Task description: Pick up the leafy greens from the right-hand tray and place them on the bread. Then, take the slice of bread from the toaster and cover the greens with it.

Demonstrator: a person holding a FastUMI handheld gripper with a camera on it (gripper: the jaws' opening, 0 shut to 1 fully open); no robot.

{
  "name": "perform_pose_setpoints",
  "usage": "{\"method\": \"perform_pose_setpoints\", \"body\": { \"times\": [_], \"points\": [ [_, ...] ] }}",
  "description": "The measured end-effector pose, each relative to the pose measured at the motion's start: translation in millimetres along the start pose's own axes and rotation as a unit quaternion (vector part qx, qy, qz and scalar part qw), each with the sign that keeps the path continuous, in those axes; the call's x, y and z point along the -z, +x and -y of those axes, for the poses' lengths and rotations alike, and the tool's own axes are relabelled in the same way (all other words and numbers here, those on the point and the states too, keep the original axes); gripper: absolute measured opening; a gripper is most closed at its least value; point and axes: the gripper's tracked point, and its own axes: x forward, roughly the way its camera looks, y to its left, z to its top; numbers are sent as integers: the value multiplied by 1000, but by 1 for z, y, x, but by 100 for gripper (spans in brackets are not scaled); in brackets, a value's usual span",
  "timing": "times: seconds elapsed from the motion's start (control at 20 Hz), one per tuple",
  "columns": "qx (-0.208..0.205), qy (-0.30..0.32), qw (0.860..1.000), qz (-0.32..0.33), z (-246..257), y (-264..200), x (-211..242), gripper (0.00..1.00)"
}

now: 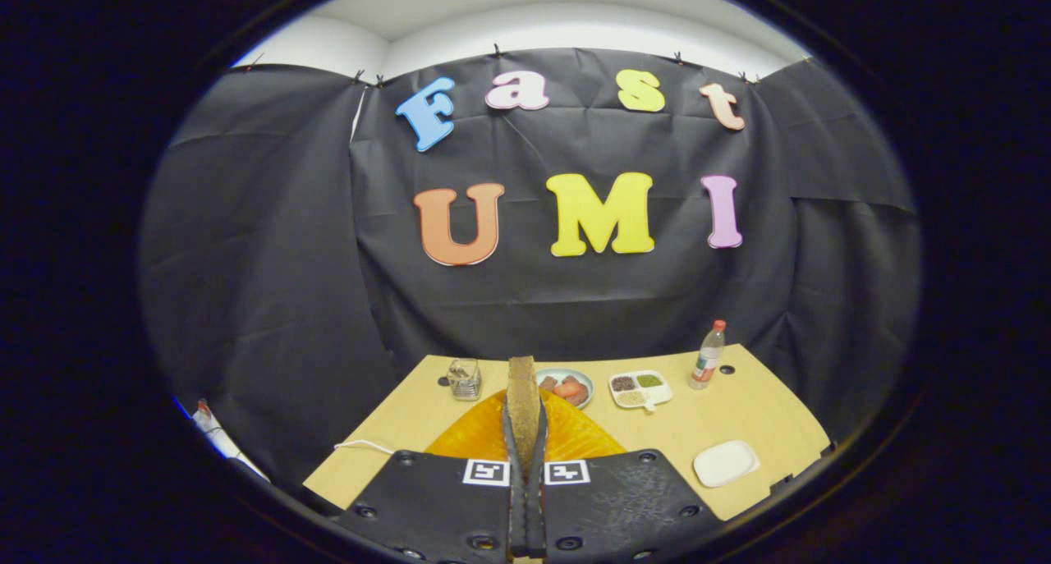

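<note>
A slice of bread (522, 379) stands on edge, held upright between my fingers, and my gripper (525, 433) is shut on its lower part. The slice's brown crust edge faces me and rises above the fingertips. Right under and just ahead of the fingers lies an orange ribbed plate (575, 437); the bread and fingers hide its middle. Beyond it sits a small bowl (565, 386) with reddish food.
The wooden table (764, 408) holds a small glass container (464, 379) beyond the fingers to the left, a white divided tray (639, 389) of grains, a bottle (708, 355) at the back right, a white dish (726, 463) near right, and a white cable (361, 445) left.
</note>
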Motion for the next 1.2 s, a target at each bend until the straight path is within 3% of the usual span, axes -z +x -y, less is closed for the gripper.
{"method": "perform_pose_setpoints", "body": {
  "times": [0.5, 1.2],
  "points": [
    [26, 14, 999, -29, 60, 54, 68, 1],
    [-21, 30, 990, -138, 57, 137, 203, 1]
  ]
}}
